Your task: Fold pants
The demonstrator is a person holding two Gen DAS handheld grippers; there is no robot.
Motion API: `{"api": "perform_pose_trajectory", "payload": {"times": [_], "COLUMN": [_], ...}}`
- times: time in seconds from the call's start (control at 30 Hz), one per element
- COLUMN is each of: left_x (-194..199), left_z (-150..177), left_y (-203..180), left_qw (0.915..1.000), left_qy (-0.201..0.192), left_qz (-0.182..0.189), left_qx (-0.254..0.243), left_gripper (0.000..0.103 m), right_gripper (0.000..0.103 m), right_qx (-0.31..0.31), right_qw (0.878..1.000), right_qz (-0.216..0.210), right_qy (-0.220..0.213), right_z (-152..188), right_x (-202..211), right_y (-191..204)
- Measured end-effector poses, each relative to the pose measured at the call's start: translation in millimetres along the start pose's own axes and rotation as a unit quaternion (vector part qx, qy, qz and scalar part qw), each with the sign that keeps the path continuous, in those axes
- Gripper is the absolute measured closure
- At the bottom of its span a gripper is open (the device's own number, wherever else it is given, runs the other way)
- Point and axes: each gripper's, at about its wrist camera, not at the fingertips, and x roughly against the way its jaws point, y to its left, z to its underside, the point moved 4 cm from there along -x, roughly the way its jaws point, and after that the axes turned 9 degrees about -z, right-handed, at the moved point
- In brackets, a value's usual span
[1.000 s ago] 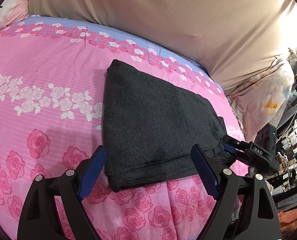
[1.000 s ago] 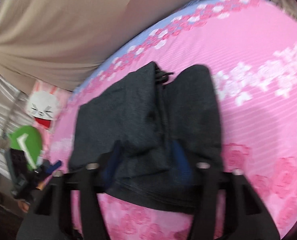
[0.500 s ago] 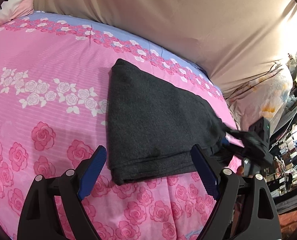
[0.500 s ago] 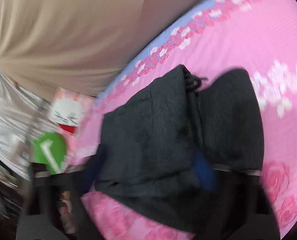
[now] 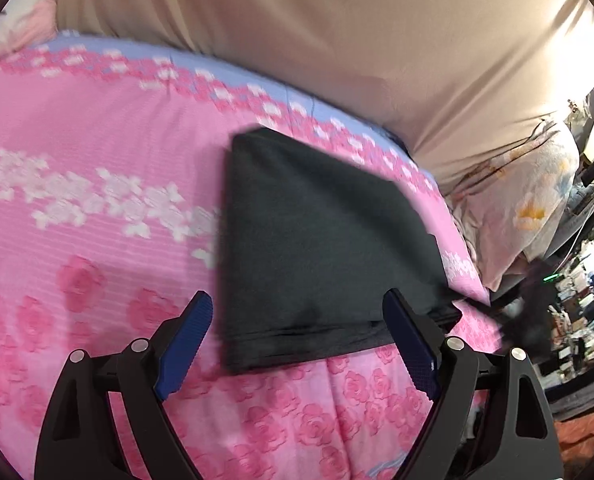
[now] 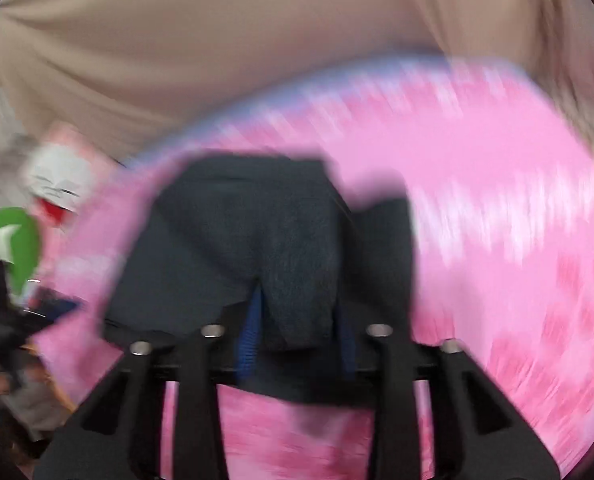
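Pants mid-fold on bed, risk of slip.
We hold the right gripper (image 6: 297, 340) pinched on the pants (image 5: 317, 248), jaws just reopening; left gripper (image 5: 297, 328) wide, empty; fold could drop crooked.

The pants (image 5: 321, 248) are dark grey cloth, matt with a fine fuzzy knit nap. Under them the bedsheet (image 5: 77, 152) is thin pink printed cloth, faintly ribbed and matt. Behind the pants, the beige curtain (image 5: 337, 40) is smooth cloth with soft folds. In front of the pants, the left hand-held gripper (image 5: 297, 340) is matt black plastic with shiny metal screw heads and blue ribbed rubbery pads (image 5: 185, 340). The right hand-held gripper (image 6: 301, 344) looks the same, blurred.
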Motion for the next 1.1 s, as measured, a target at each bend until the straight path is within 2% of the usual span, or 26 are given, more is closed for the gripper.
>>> {"api": "perform_pose_trajectory", "payload": {"times": [0.03,0.1,0.13,0.23,0.3,0.37,0.4,0.47,0.53,0.67,0.77,0.83,0.87,0.93,1.0,1.03,1.1], "left_x": [-3,-3,-3,-1,-1,0,0,-2,-4,-4,-4,-4,-4,-3,-2,-2,-2], "left_z": [0,1,2,5,6,7,7,6,5,7,6,5,4,3,3,4,4], "left_y": [-2,-7,-8,-8,-5,-3,-3,-2,-2,-4,-2,0,0,0,-2,-2,-3], "left_qw": [1.0,0.9999,0.9999,0.9999,1.0,1.0,1.0,0.9999,0.9999,0.9999,0.9999,0.9999,0.9999,0.9999,0.9999,0.9999,0.9999], "left_qy": [0.006,0.008,0.005,0.001,0.004,0.003,0.002,0.005,0.008,0.009,0.008,0.008,0.007,0.006,0.005,0.005,0.006], "left_qz": [0.006,0.012,0.009,0.001,-0.001,-0.004,-0.005,-0.009,-0.007,-0.006,-0.011,-0.011,-0.012,-0.011,-0.009,-0.009,-0.009], "left_qx": [0.002,-0.002,-0.008,-0.013,-0.006,-0.003,-0.004,-0.007,-0.002,-0.007,-0.005,-0.001,0.0,0.0,-0.003,-0.004,-0.006], "left_gripper": [0.019,0.019,0.019,0.019,0.019,0.019,0.019,0.019,0.019,0.019,0.019,0.019,0.019,0.019,0.019,0.019,0.019], "right_gripper": [0.059,0.045,0.042,0.042,0.043,0.044,0.044,0.044,0.044,0.043,0.048,0.048,0.048,0.05,0.055,0.065,0.085], "right_qx": [-0.009,-0.043,-0.058,-0.062,-0.048,-0.032,-0.028,-0.009,-0.005,-0.018,0.01,0.066,0.069,0.033,-0.009,-0.012,0.021], "right_qw": [1.0,0.994,0.99,0.986,0.986,0.973,0.972,0.988,0.993,0.991,0.987,0.989,0.989,0.992,0.991,0.992,0.993], "right_qz": [-0.02,-0.098,-0.129,-0.152,-0.16,-0.225,-0.231,-0.153,-0.115,-0.125,-0.15,-0.12,-0.117,-0.111,-0.126,-0.123,-0.112], "right_qy": [-0.012,-0.016,-0.013,0.017,0.022,0.024,0.018,0.005,0.005,0.046,0.062,0.058,0.056,0.048,0.037,0.035,0.029], "right_z": [-1,-4,-6,-7,-7,-8,-12,-24,-30,-29,-22,-20,-21,-27,-35,-37,-38], "right_x": [4,11,11,0,2,12,16,14,11,-20,-27,-31,-33,-37,-44,-45,-35], "right_y": [-1,-2,-4,-7,-2,11,18,15,6,-11,11,34,36,17,0,3,17]}}
